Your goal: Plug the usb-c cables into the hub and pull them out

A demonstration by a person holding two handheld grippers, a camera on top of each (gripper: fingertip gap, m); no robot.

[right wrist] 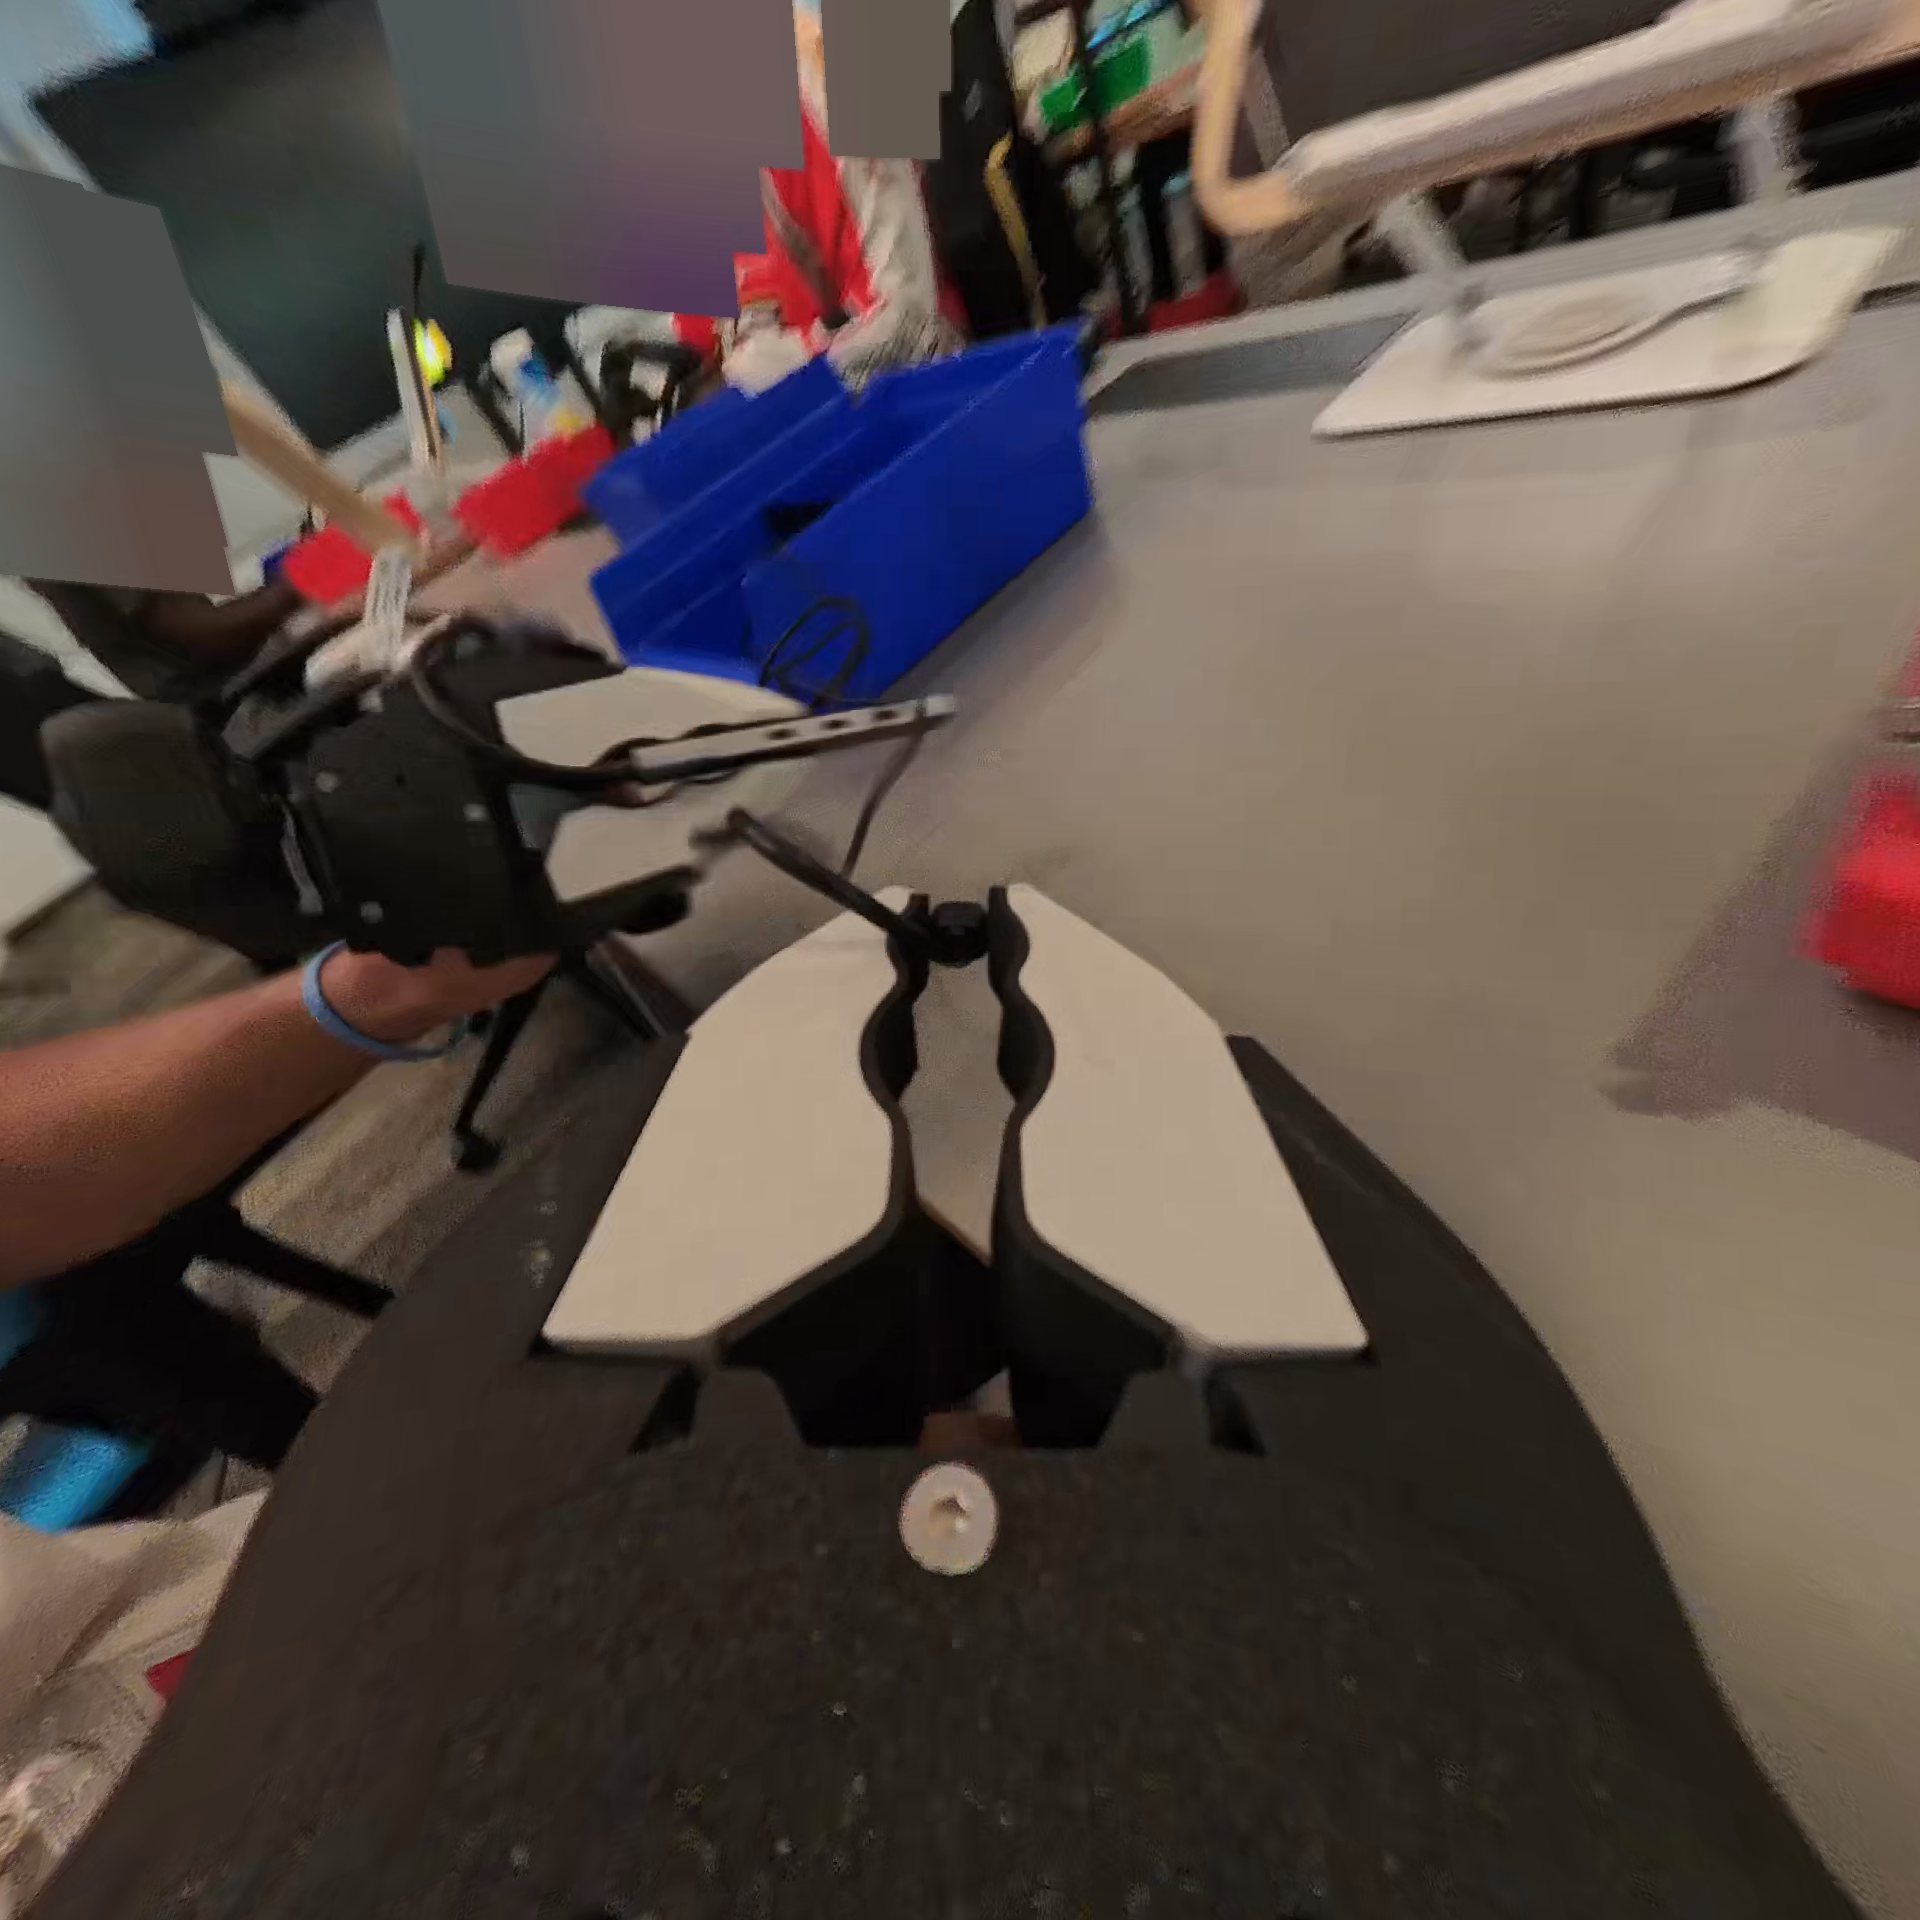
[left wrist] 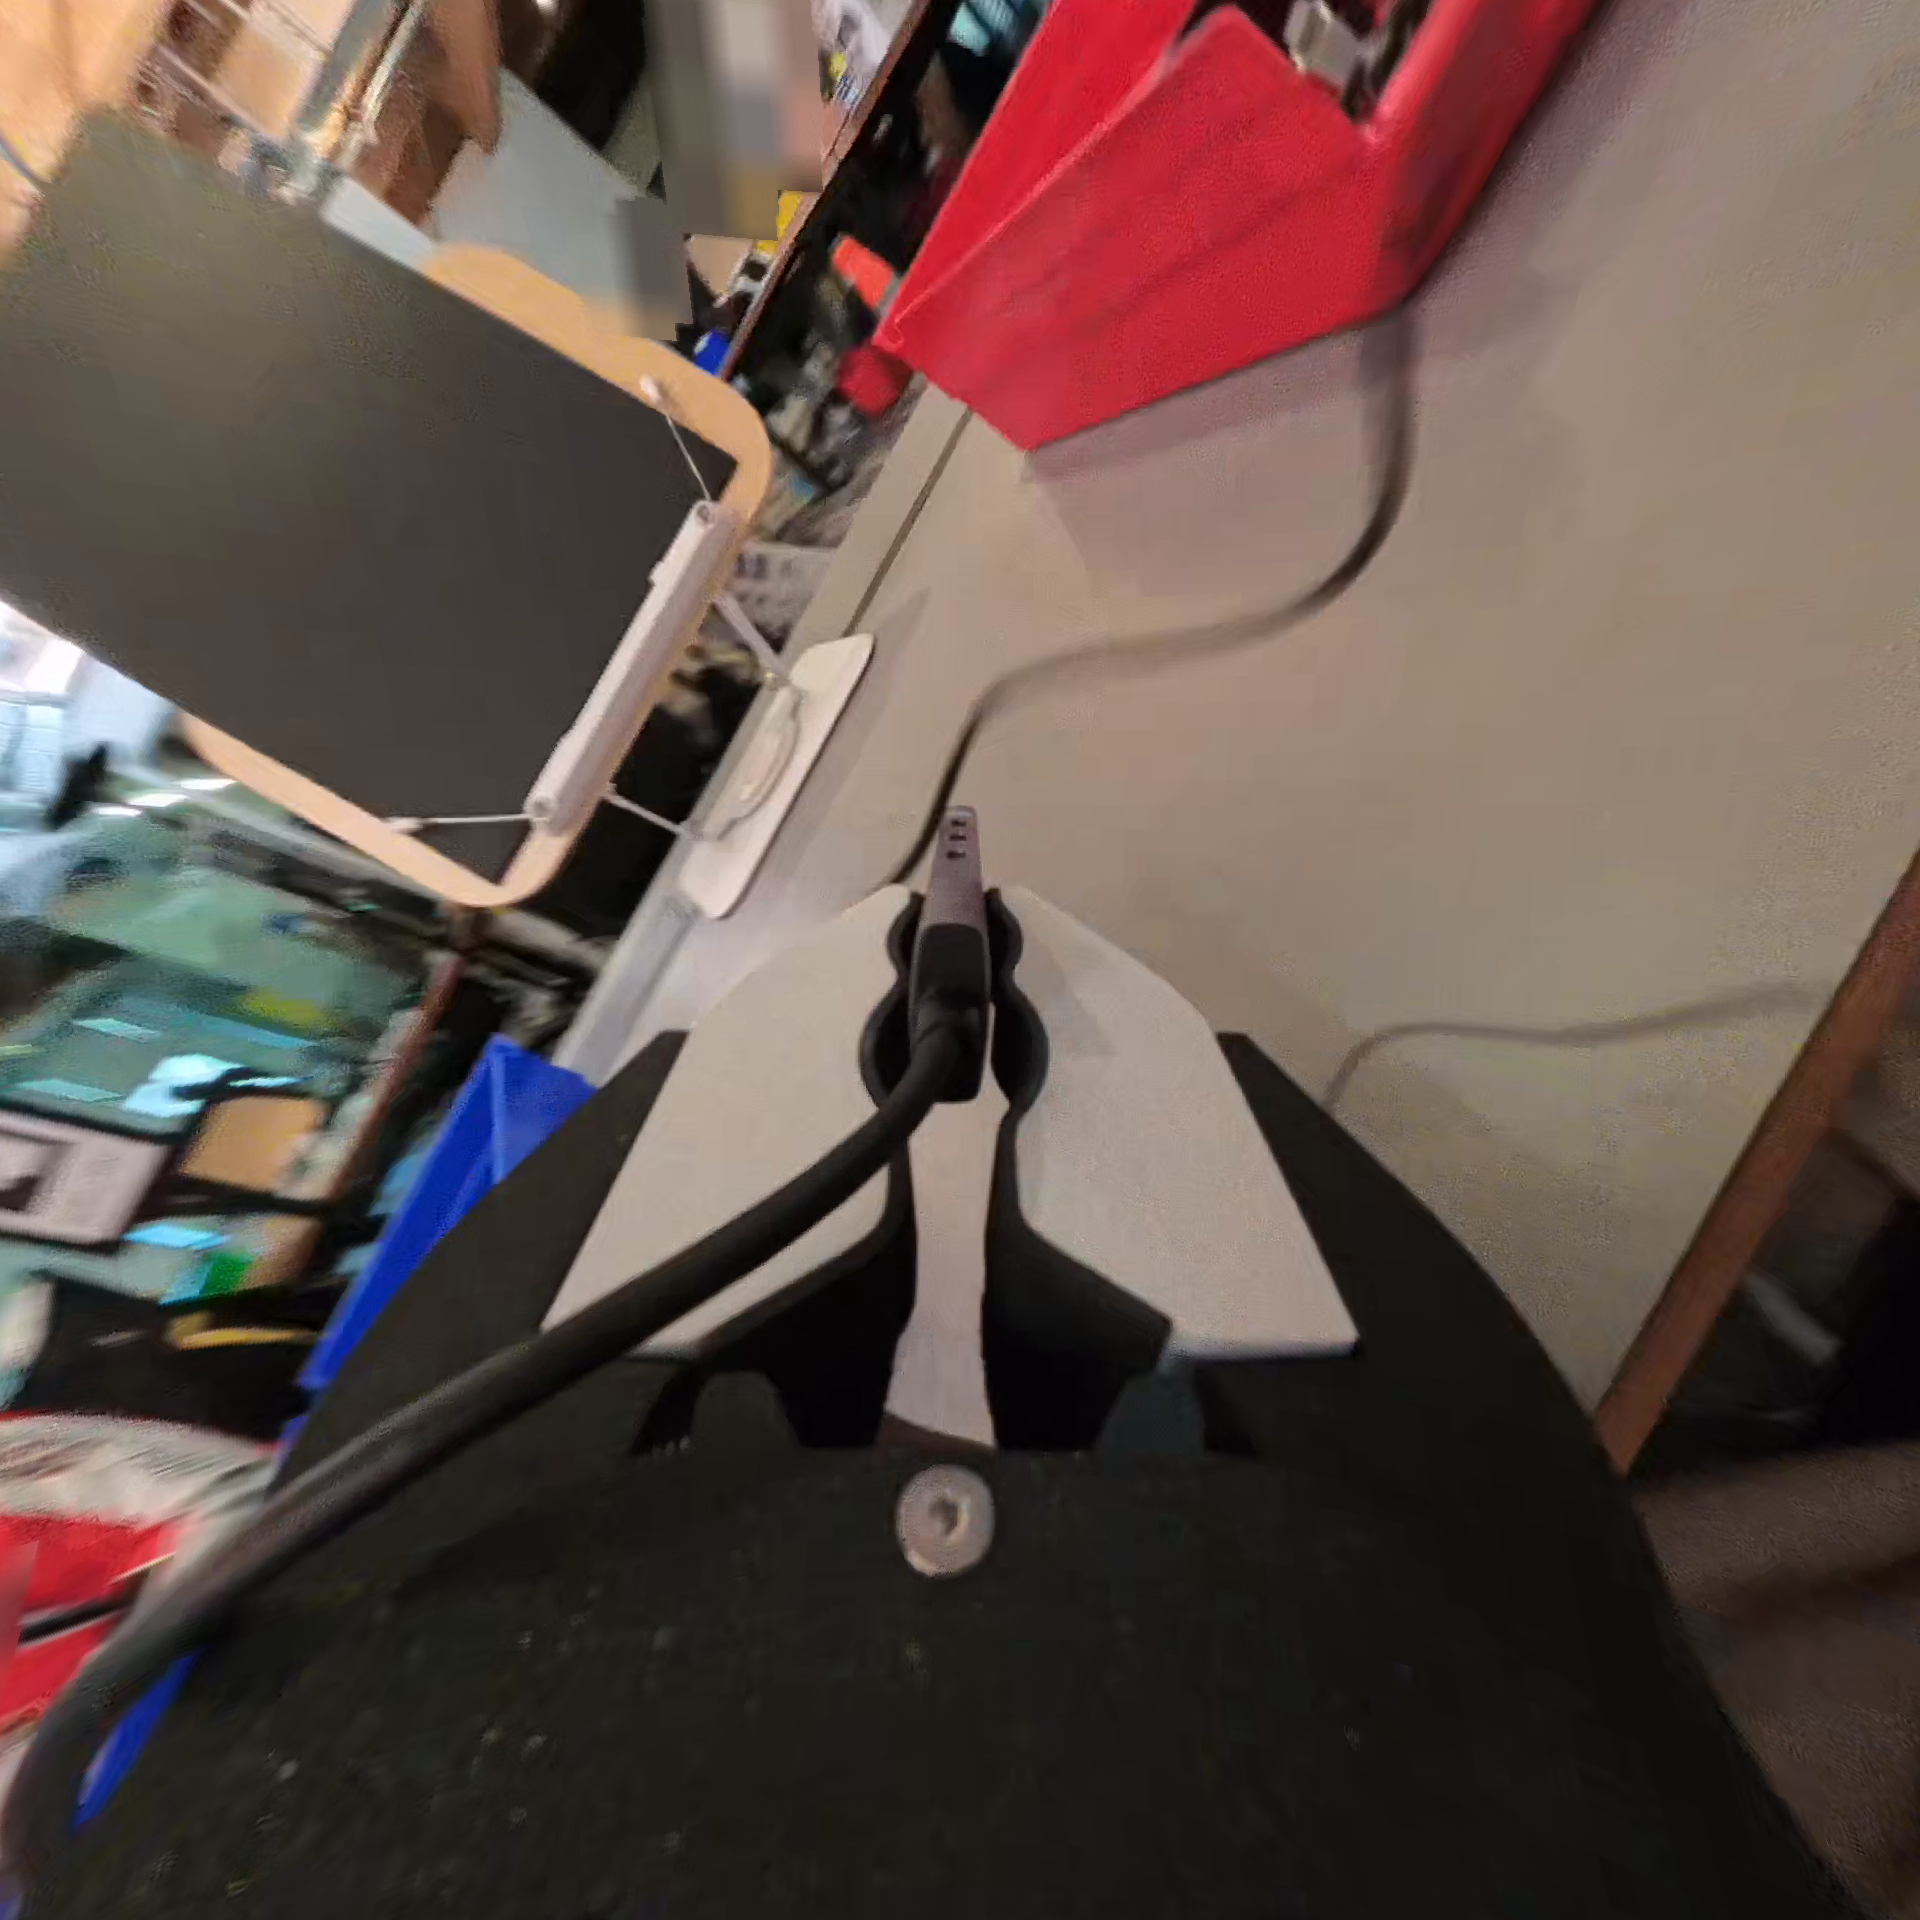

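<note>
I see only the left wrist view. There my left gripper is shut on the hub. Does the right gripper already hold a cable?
Observer: Yes. The right gripper is shut on a black usb-c cable at its fingertips.
Operator: Is this cable already in the hub?
Observer: No. Its free end points toward the left gripper but sits below the hub, not in a port, though the picture is blurred.
Operator: Does the hub rest on the table?
Observer: It seems not. The hub appears to be held above the grey table, with blue bins behind it.
</note>
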